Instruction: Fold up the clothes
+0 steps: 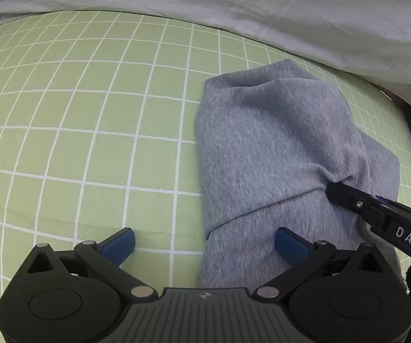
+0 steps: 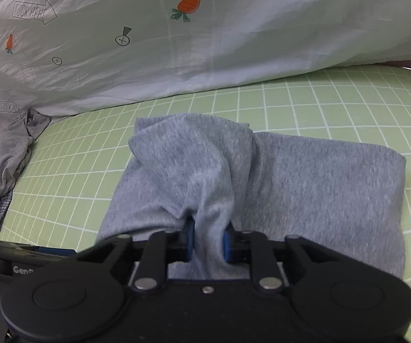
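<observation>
Right hand-held gripper (image 2: 208, 241) pinches grey garment (image 2: 305, 188); left hand-held gripper (image 1: 205, 241) gapes, straddling its edge.

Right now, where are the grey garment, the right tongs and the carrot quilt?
grey garment (image 2: 319, 183): right wrist view, flat folded part.
right tongs (image 2: 208, 241): right wrist view, between the blue pads.
carrot quilt (image 2: 234, 57): right wrist view, bare cloth.

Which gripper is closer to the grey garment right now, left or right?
Right. The right gripper is shut on a bunched fold of the grey garment; the left gripper hangs open at its near edge, gripping nothing.
</observation>
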{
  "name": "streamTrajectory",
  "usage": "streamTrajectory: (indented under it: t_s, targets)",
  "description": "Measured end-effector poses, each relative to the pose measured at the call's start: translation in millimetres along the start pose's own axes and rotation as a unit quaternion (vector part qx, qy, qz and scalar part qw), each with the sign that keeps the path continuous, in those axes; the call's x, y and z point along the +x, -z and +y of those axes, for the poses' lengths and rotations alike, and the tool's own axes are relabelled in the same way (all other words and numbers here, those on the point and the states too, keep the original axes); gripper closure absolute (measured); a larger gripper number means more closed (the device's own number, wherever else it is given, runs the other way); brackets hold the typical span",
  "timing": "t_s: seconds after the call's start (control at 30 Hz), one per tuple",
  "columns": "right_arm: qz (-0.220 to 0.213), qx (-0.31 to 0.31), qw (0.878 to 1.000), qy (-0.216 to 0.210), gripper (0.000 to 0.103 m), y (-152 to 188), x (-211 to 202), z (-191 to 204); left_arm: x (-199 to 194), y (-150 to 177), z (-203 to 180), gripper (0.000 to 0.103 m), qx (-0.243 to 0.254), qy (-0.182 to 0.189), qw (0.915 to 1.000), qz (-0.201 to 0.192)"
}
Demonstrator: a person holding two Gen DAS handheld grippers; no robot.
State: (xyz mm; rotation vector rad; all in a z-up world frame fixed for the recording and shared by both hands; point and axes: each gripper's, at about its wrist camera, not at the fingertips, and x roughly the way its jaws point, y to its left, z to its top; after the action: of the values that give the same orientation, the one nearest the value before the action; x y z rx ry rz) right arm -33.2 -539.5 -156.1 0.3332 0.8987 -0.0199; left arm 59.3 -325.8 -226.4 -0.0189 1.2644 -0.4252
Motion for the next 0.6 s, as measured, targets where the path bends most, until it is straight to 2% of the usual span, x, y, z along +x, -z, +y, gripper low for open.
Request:
streamTrajectory:
  t_s: [0.23, 0.37, 0.6]
  targets:
    - [-0.036, -0.047, 0.998, 0.012, 0.092, -2, -17, 17, 2, -11, 0, 0.0, 0.005, -0.001, 0.9992, 0.039]
    - [-0.067, -0.062, 0.996, 0.013, 0.092, -3, -36, 21, -13, -13, -5, 0.0, -0.002, -0.002, 0.9999, 0.015]
    - [-0.122, -0.037, 0.991, 0.025, 0.092, 1, -84, 7, -43, -23, -55, 0.0, 0.082, 0.019, 0.9949, -0.055]
